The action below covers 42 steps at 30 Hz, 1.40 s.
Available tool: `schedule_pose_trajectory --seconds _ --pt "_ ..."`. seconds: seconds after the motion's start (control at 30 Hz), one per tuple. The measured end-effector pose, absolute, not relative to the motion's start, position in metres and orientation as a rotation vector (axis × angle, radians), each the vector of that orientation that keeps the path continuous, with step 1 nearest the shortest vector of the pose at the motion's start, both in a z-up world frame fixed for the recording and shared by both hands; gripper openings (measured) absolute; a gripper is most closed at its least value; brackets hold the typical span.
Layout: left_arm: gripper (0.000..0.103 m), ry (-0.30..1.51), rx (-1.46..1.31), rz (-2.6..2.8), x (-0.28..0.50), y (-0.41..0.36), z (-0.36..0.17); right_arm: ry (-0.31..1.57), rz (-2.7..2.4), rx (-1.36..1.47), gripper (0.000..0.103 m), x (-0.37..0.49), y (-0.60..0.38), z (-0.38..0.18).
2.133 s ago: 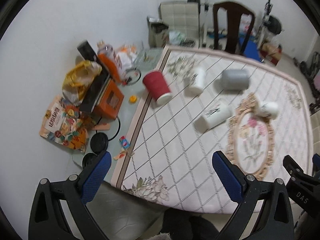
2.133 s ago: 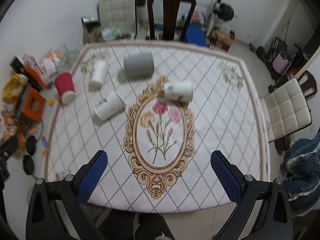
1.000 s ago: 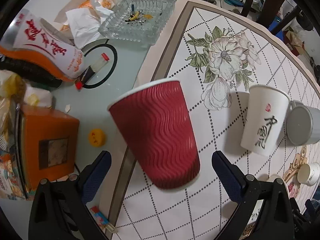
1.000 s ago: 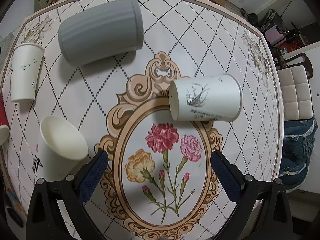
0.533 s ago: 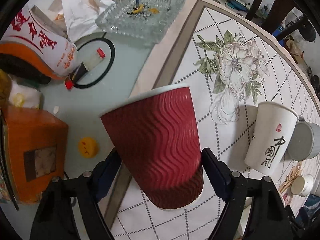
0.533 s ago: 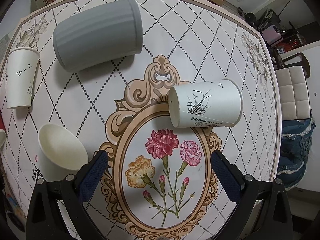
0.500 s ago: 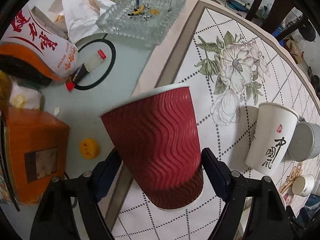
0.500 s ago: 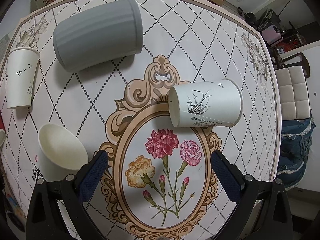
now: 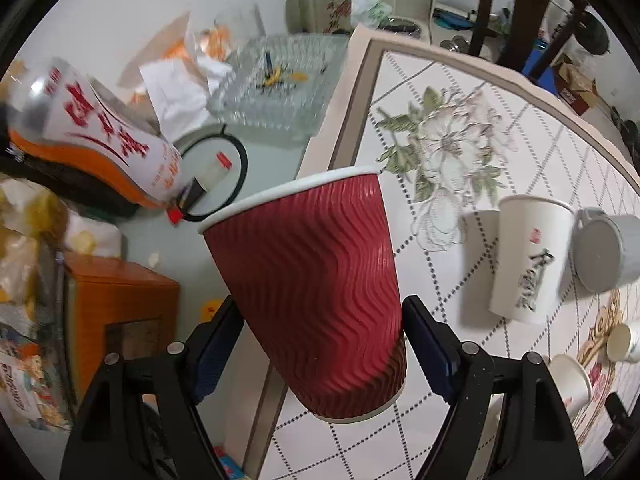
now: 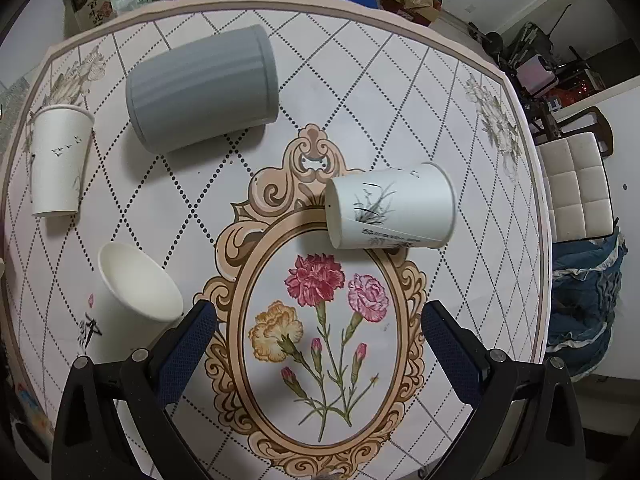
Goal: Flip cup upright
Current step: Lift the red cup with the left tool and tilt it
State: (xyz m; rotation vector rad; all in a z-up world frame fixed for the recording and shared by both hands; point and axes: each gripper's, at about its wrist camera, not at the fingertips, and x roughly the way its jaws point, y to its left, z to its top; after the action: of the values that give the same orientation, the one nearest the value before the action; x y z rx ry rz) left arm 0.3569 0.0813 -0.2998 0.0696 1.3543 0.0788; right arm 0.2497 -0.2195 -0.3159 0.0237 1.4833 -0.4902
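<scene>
My left gripper (image 9: pixel 324 332) is shut on a red ribbed paper cup (image 9: pixel 308 276), its blue pads (image 9: pixel 428 344) pressing both sides near the base. The cup is held off the table, tilted, its white rim pointing up and away. My right gripper (image 10: pixel 318 336) is open and empty above the flower medallion of the tablecloth (image 10: pixel 400 60). A white cup with a grass print (image 10: pixel 390 212) lies on its side just beyond it. A grey cup (image 10: pixel 200 88) and two more white cups (image 10: pixel 58 160) (image 10: pixel 132 300) lie on their sides.
Left of the tablecloth are a glass ashtray (image 9: pixel 276 84), an orange box (image 9: pixel 120 312), an orange-and-white bottle (image 9: pixel 100 148) and snack bags. In the left wrist view a white cup (image 9: pixel 528 256) and the grey cup (image 9: pixel 608 252) lie to the right. Chairs stand past the far edge.
My left gripper has closed on the red cup, lifted it and turned its rim upward. My right gripper has moved slightly and stays open.
</scene>
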Motion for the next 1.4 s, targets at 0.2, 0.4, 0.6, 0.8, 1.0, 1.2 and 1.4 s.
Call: schedule_pose_trajectory --seconds 0.2,0.4,0.6,0.8,1.0,1.2,1.4 --pt "0.079 1.284 0.108 0.053 0.324 0.071 -0.267 1.454 -0.489 0.052 0.103 0.230 -0.227 -0.298" --pt "0.079 1.241 0.167 0.029 0.282 0.048 -0.237 1.440 -0.481 0.095 0.103 0.197 -0.246 -0.288" --pt "0.079 1.232 0.223 0.012 0.229 0.016 -0.219 1.443 -0.470 0.120 0.103 0.151 -0.270 -0.285" --pt "0.079 1.260 0.288 -0.050 0.172 -0.029 -0.227 1.464 -0.470 0.155 0.103 0.107 -0.295 -0.300" --pt "0.079 1.339 0.370 -0.157 0.117 -0.082 -0.264 1.505 -0.499 0.184 0.103 0.072 -0.322 -0.326" --pt "0.079 1.397 0.440 -0.240 0.090 -0.126 -0.306 1.555 -0.547 0.223 0.103 0.043 -0.351 -0.356" --pt "0.079 1.449 0.465 -0.277 0.089 -0.150 -0.347 1.588 -0.570 0.233 0.103 0.029 -0.369 -0.374"
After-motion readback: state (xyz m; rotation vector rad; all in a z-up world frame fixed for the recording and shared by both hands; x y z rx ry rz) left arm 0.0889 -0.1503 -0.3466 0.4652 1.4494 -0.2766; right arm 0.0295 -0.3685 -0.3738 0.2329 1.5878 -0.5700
